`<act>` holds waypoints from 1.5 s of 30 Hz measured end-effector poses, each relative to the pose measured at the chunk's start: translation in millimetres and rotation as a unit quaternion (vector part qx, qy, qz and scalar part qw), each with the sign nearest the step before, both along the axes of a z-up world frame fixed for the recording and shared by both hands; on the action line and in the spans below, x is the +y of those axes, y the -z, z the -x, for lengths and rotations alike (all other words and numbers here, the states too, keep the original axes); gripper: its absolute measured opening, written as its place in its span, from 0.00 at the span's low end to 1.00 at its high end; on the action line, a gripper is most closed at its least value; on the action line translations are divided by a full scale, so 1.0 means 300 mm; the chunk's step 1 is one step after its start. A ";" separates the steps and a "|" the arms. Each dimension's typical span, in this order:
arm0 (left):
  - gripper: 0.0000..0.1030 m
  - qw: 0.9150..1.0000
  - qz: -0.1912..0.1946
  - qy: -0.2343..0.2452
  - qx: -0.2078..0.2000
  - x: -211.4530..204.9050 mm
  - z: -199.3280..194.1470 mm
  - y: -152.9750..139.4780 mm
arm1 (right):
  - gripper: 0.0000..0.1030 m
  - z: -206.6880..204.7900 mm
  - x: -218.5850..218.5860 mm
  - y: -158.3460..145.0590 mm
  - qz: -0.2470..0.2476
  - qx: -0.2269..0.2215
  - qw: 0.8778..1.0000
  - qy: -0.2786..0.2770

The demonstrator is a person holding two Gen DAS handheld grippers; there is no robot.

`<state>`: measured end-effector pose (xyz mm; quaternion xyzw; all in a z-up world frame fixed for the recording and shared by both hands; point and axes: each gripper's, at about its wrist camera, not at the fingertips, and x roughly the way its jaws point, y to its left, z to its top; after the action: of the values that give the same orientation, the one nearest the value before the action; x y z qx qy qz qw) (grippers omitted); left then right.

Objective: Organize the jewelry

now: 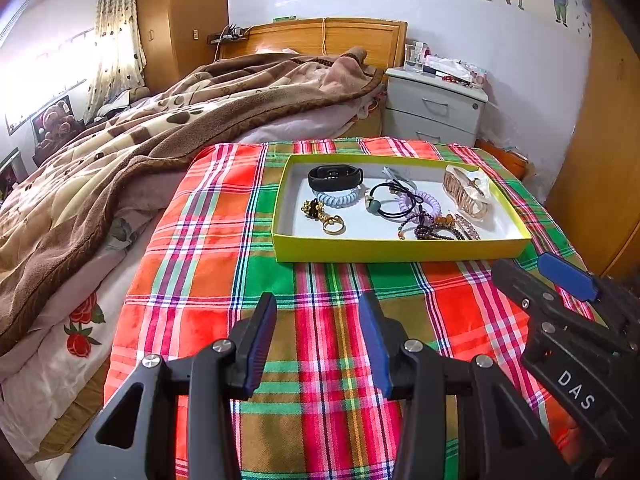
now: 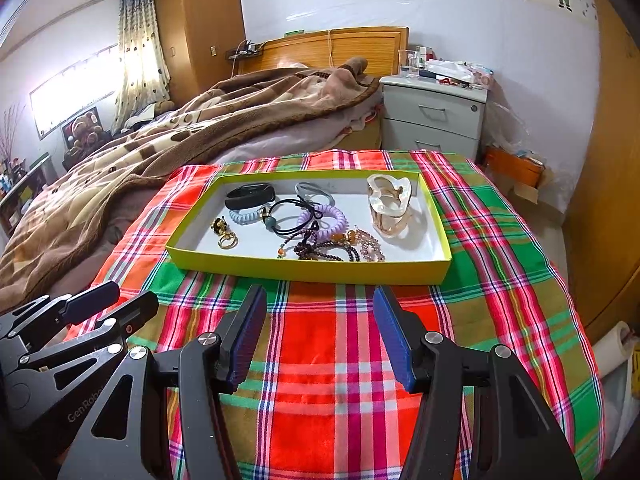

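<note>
Jewelry (image 2: 316, 236) lies jumbled in the yellow tray (image 2: 304, 270): black band, coiled hair ties, dark beads, gold rings. We hold both grippers' jaws apart, empty, over the plaid cloth (image 2: 320, 340).

Bare plaid cloth (image 2: 340, 340) lies open before the tray (image 2: 308, 270).

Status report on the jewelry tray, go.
Left gripper open, empty. Right gripper open, empty. Jewelry lies jumbled in yellow tray on plaid cloth. Nothing between grippers and tray.

The bead bracelets (image 2: 320, 250) tangle together, perhaps three, count unclear.
</note>
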<state>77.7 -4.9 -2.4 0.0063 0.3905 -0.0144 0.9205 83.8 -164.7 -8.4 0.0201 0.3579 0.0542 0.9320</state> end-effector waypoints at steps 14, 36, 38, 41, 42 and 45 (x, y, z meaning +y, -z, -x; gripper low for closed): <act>0.43 1.000 0.002 0.002 0.006 -0.002 -0.003 0.010 | 0.54 0.004 0.000 0.002 0.001 0.001 1.000 0.000; 0.43 1.000 0.002 0.005 0.007 -0.001 -0.003 0.012 | 0.54 0.004 -0.002 0.002 0.000 0.001 1.000 0.001; 0.43 1.000 0.002 0.005 0.007 -0.001 -0.003 0.011 | 0.54 0.006 -0.002 0.003 0.001 0.000 1.000 0.001; 0.43 1.000 0.004 0.005 0.006 -0.001 -0.003 0.009 | 0.54 0.007 -0.004 0.003 0.001 0.000 1.000 0.002; 0.43 1.000 0.002 0.004 0.005 -0.001 -0.004 0.008 | 0.54 0.006 -0.004 0.004 0.000 0.000 1.000 0.002; 0.43 1.000 0.004 0.004 0.006 -0.001 -0.004 0.009 | 0.54 0.006 -0.004 0.004 0.001 0.000 1.000 0.002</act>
<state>78.8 -5.3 -5.0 0.0044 0.3960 -0.0198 0.9180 81.9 -166.0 -9.6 0.0202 0.3578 0.0522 0.9321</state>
